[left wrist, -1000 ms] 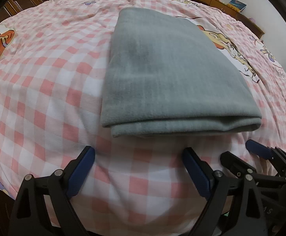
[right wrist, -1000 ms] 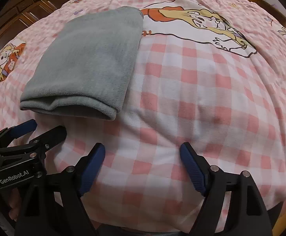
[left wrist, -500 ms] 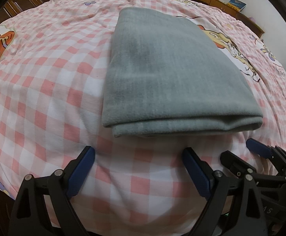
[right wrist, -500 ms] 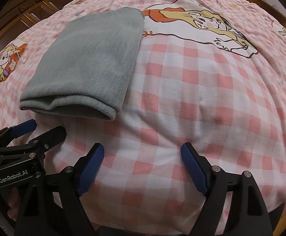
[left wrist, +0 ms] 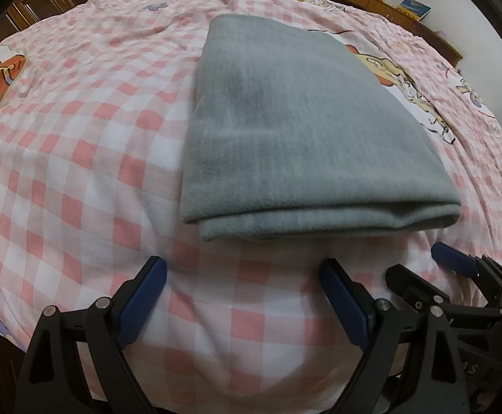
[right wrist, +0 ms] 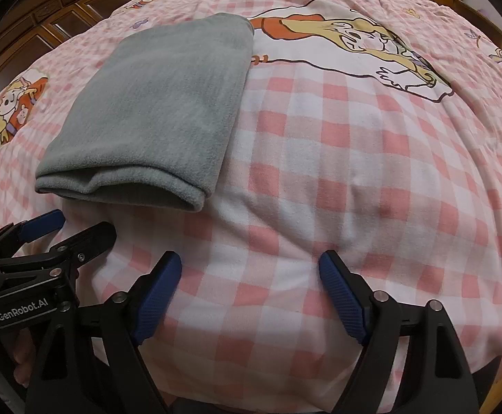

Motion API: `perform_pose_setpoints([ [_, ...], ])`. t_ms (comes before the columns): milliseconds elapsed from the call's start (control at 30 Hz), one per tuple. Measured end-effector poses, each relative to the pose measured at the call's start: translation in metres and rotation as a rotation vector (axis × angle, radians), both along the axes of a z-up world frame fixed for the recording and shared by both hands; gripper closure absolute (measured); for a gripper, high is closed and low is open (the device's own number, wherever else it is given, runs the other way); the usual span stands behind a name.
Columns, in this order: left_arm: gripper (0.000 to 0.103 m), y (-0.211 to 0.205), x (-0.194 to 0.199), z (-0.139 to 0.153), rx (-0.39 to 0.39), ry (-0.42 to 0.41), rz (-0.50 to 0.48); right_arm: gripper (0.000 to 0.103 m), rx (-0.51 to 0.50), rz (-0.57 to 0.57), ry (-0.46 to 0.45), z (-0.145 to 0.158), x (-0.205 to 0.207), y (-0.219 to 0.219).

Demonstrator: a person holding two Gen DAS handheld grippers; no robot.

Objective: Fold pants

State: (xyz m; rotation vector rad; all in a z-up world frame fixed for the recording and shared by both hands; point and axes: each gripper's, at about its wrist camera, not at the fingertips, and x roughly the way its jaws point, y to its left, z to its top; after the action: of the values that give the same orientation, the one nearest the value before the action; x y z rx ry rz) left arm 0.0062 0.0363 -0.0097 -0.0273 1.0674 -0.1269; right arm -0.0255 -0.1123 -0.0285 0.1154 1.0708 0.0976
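The pants (left wrist: 295,131) lie folded on the bed (left wrist: 78,158). Left gripper (left wrist: 242,276) and right gripper (right wrist: 251,269) hover near, jaws released, grasping nothing.

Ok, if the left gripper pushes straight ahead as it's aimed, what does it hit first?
Probably the near folded edge of the grey pants, straight ahead of the open left gripper; only bare checked bedspread lies between.

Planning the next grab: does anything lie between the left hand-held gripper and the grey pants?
Nothing visible does. Only bare checked bedspread separates the open left hand-held gripper from the near edge of the folded grey pants. The right hand-held gripper sits off to the side.
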Motion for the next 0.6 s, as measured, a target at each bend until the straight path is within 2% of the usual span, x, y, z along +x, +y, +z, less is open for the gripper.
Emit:
perform_pose_setpoints([
  [600, 0.012, 0.0027, -0.0027, 0.001, -0.009, -0.007, 0.003, 0.015, 0.003, 0.001, -0.006, 0.0, 0.001, 0.0051],
])
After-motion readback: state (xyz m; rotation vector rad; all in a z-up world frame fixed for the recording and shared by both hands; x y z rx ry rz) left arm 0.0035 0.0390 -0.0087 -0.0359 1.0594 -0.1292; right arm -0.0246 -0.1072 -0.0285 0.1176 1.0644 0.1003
